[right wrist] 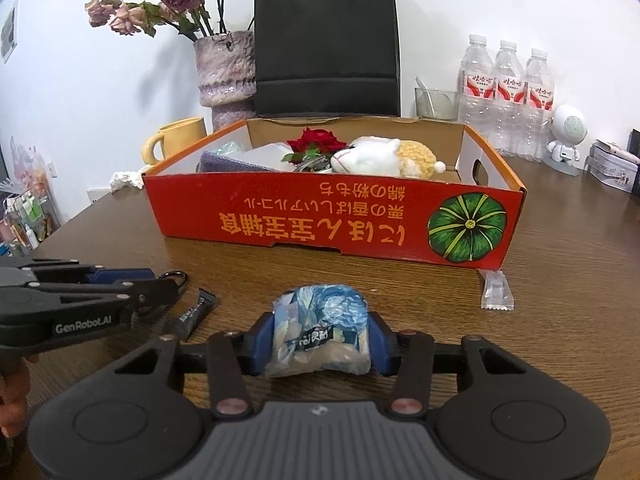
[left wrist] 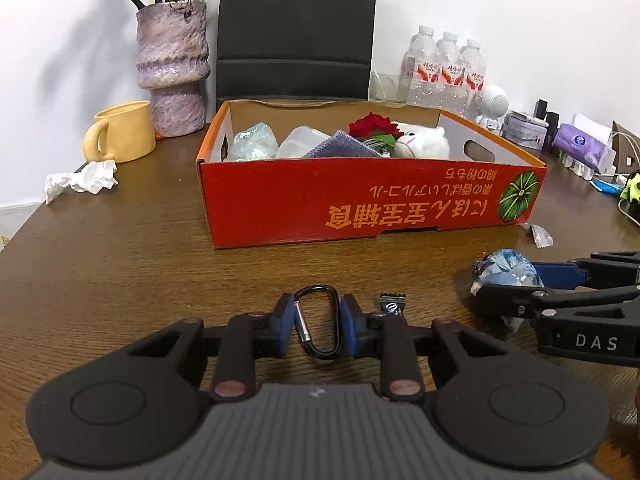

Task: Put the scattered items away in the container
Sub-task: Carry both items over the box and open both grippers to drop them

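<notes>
Left tongs are pinched in tight, angled down. Right tongs sit beside them, clamped wider, same tilt.

Box contents half hidden behind wall.

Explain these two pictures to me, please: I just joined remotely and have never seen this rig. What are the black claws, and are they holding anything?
No robot here: a person holds a two-finger gripper in each hand, each carrying a forward-looking camera. The left wrist view shows the left gripper, its blue pads closed on a black metal carabiner lying on the brown wooden table. The right wrist view shows the right gripper squeezing a blue patterned plastic packet. Ahead stands the red cardboard box, the container. A small black sachet and a clear wrapper lie loose on the table.
</notes>
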Tool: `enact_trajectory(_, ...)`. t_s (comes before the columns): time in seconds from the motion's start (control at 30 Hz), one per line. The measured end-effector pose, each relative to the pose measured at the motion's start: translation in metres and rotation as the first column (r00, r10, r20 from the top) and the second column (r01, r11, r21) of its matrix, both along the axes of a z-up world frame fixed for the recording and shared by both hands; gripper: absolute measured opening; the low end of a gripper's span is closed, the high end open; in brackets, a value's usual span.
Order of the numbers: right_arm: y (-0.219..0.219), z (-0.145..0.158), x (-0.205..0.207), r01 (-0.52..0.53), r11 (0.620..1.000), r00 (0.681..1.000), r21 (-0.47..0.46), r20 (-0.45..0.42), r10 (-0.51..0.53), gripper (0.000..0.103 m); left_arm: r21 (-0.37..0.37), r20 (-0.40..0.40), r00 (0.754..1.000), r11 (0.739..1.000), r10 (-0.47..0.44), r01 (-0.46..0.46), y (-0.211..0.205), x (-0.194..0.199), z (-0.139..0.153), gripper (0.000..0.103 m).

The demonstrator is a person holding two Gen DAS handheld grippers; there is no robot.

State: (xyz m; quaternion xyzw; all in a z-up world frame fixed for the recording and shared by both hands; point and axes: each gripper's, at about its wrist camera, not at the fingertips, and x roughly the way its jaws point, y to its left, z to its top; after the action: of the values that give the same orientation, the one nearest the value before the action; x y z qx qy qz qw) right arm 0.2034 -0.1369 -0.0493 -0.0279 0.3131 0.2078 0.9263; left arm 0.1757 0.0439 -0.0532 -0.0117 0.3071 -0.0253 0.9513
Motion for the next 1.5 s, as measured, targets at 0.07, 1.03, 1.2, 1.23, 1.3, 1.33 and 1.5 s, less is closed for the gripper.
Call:
enact_trajectory(0.07, 0.000, 0.000, -0.001, -0.001, 1.000, 1.000, 0.004, 0.003, 0.001, 0.045, 0.000, 0.010, 1.000, 1.000, -0.001, 0.001, 0.000, -0.002, 0.001, 0.026)
enact_trajectory(1.03, -0.036, 0.086, 0.089, 0.041, 0.990, 0.976, 0.135, 0.206, -0.069, 0.036, -0.162, 0.261, 0.965, 0.987, 0.030, 0.013, 0.008, 0.083, 0.096, 0.026)
enact_trajectory(1.2, -0.033, 0.062, 0.133, 0.045, 0.995, 0.987, 0.086, 0.152, -0.058, 0.037, -0.173, 0.186, 0.982, 0.985, 0.027, 0.006, 0.013, 0.129, 0.072, 0.026)
enact_trajectory(1.23, -0.033, 0.061, 0.138, 0.047, 0.995, 0.987, 0.083, 0.151, -0.059, 0.042, -0.159, 0.178, 0.984, 0.987, 0.017, 0.011, 0.012, 0.134, 0.070, 0.027)
enact_trajectory(1.3, -0.037, 0.059, 0.148, 0.049, 0.993, 0.989, 0.106, 0.134, -0.063, 0.063, -0.132, 0.163, 0.987, 0.991, 0.019, 0.002, 0.011, 0.142, 0.067, 0.079)
enact_trajectory(1.33, -0.038, 0.059, 0.154, 0.047, 0.992, 0.991, 0.118, 0.117, -0.060, 0.089, -0.122, 0.157, 0.987, 0.992, 0.039, -0.020, 0.011, 0.145, 0.066, 0.097)
enact_trajectory(1.5, -0.036, 0.058, 0.164, 0.041, 0.993, 0.994, 0.108, 0.095, -0.052, 0.103, -0.091, 0.136, 0.986, 0.993, 0.092, -0.080, 0.012, 0.151, 0.062, 0.103)
